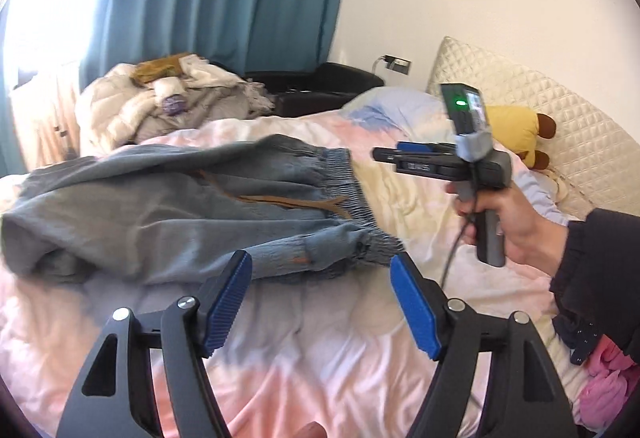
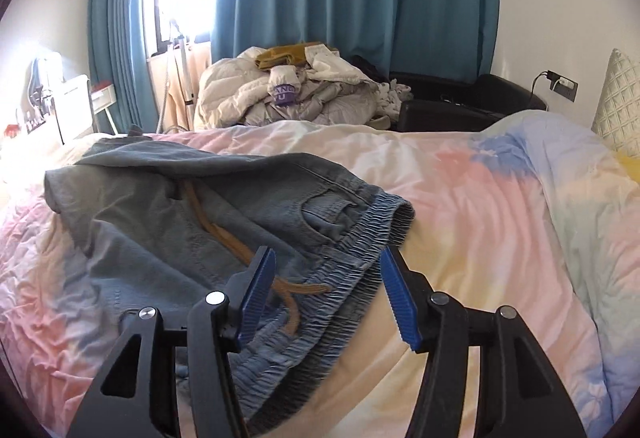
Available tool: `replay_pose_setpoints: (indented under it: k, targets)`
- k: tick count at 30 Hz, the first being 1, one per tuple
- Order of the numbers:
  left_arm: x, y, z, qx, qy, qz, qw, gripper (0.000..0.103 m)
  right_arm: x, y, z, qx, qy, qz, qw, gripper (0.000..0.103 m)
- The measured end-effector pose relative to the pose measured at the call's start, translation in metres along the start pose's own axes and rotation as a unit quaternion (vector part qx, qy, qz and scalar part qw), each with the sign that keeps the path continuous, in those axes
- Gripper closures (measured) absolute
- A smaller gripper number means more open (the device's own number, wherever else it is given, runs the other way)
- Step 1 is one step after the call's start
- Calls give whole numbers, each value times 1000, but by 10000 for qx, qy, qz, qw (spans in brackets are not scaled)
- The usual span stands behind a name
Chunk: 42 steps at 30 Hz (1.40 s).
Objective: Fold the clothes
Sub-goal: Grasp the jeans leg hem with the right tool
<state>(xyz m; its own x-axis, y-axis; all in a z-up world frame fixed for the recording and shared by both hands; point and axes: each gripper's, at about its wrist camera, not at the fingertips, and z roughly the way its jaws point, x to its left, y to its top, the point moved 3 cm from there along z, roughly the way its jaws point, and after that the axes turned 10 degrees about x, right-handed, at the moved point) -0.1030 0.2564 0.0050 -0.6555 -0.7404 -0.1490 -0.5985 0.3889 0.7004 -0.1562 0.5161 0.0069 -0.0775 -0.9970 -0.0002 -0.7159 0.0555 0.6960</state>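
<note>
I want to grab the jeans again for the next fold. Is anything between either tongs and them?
Nothing visible. The jeans lie bare on the duvet, directly ahead of the open left tongs and right tongs.

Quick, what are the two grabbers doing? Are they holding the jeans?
Left gripper: open, holding nothing; grey-blue denim jeans lie beyond its fingers.
Right gripper: open, holding nothing, above the jeans' waistband.
</note>
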Motion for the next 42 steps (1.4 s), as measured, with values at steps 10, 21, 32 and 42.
replay_pose_setpoints:
  k: [10, 21, 32, 42]
  targets:
    - [110, -50, -87, -2, 672, -1101, 9916, 29, 156, -10, -22, 29, 773, -577, 9953, 46]
    - [181, -71, -87, -263, 499, -1651, 9847, 29, 300, 1, 57, 377, 1058, -1075, 9878, 46]
    - [237, -89, -69, -78, 386, -2119, 9765, 29, 408, 35, 144, 351, 779, -1784, 9802, 50]
    - [257, -91, -72, -221, 410, -2372, 9703, 29, 413, 44, 115, 256, 926, -1679, 9811, 102]
